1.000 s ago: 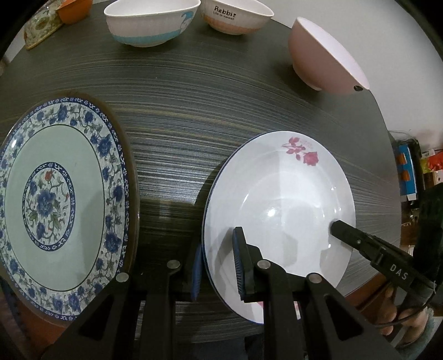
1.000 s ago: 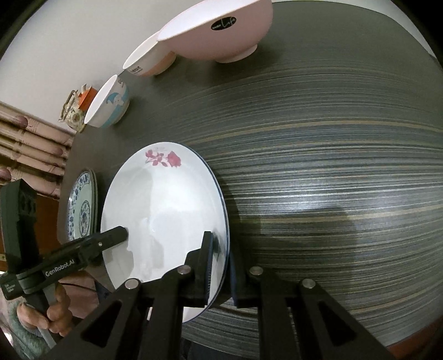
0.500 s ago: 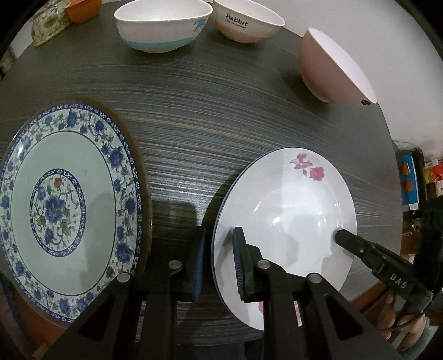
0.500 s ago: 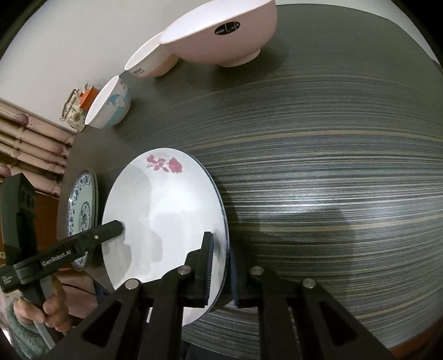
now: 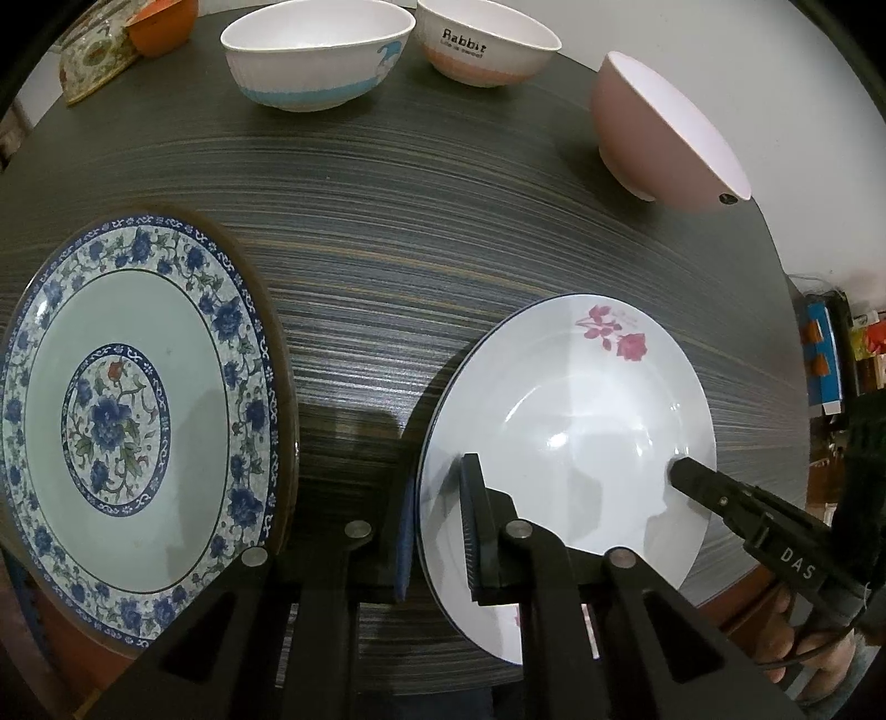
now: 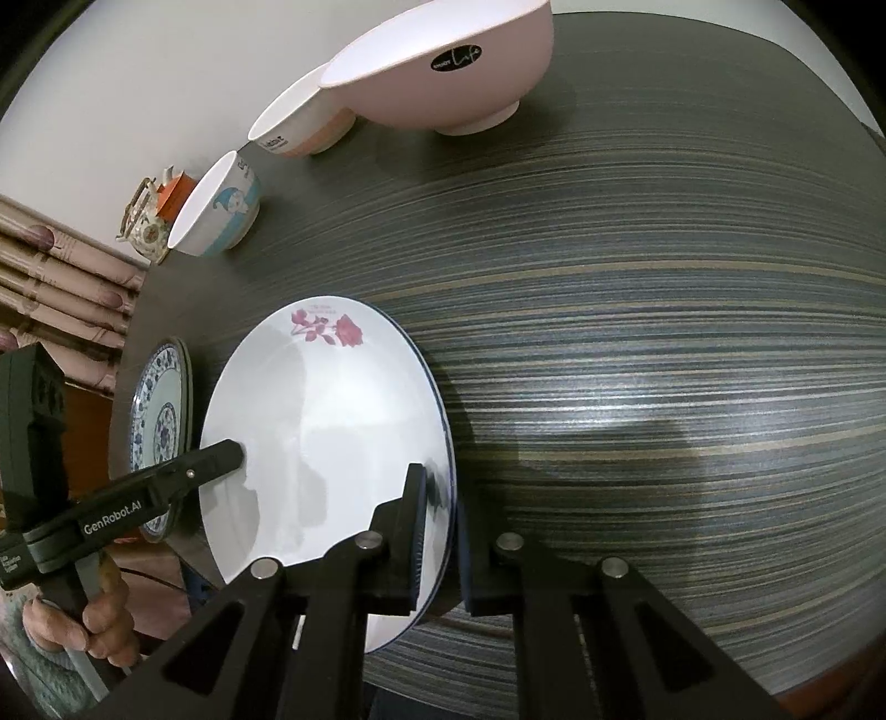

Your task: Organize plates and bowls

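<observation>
Both your grippers have the white rose plate (image 5: 570, 443) by opposite rims. The left gripper (image 5: 437, 526) straddles the rim nearest it, one finger over the face and one under, and its jaws are closing on that rim. The right gripper (image 6: 437, 531) is clamped down tight on the far side of the same plate (image 6: 326, 443), rim pinched between its pads. The plate looks raised off the dark striped table (image 5: 415, 249), tilted a little, with a thin blue-edged rim showing under it; whether that is a second plate I cannot tell.

Judging by the task, you are carrying this plate to stack with the blue floral plate (image 5: 133, 426), just to the left of the left gripper. Keep both grips level with each other so the glazed rim does not slip, and travel low.

Lower it flat and centred; the floral plate's edge overhangs the near table edge, so a push could tip it.

Farther ahead stand the bowls: a blue-banded one (image 5: 315, 55), the "Rabbit" bowl (image 5: 487, 47), and a pink bowl (image 5: 664, 133) ahead to the right. None blocks the short path leftward.
</observation>
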Tool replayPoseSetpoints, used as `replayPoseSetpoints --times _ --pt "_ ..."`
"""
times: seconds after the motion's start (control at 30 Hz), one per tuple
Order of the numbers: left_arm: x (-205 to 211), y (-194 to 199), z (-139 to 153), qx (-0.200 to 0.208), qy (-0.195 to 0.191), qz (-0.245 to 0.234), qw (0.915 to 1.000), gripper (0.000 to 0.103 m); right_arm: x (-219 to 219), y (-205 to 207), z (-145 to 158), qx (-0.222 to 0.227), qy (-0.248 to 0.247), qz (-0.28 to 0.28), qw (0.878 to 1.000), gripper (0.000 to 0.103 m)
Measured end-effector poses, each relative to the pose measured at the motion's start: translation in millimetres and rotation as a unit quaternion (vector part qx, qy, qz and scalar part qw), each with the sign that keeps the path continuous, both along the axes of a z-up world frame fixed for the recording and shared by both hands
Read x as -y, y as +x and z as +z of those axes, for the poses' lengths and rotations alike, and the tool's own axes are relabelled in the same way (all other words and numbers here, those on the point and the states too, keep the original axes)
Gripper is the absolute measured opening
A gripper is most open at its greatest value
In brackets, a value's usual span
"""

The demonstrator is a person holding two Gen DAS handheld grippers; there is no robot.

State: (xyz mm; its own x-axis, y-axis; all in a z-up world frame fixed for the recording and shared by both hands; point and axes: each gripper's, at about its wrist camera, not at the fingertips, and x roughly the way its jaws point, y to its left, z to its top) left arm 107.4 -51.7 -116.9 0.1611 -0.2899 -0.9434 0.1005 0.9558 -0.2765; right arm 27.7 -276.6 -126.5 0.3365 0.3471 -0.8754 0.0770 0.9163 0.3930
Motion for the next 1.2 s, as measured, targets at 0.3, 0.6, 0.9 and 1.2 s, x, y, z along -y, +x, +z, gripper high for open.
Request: replayPoseSetpoints --times 0.3,0.6,0.9,1.2 --pt "-5.3 -7.6 13.6 0.011 -0.003 0.003 0.9999 0.012 -1.9 -4.7 8.2 0.012 0.004 0.003 1.000 0.010" --pt "-20.2 -14.0 33.4 0.027 -0.005 0.009 0.9996 0.012 -11.4 -6.9 24.6 0.026 0.003 0.005 1.000 0.010" --pt "-61.7 -22.9 53.0 0.041 -0.004 0.039 0.9984 0.012 -47.3 0.4 41.2 0.034 -0.001 0.027 0.999 0.010" --pt "-111.0 -29.6 72.1 0.055 -0.007 0.072 0.9958 0.012 -88.3 7.2 54.1 0.039 -0.006 0.050 0.998 0.010"
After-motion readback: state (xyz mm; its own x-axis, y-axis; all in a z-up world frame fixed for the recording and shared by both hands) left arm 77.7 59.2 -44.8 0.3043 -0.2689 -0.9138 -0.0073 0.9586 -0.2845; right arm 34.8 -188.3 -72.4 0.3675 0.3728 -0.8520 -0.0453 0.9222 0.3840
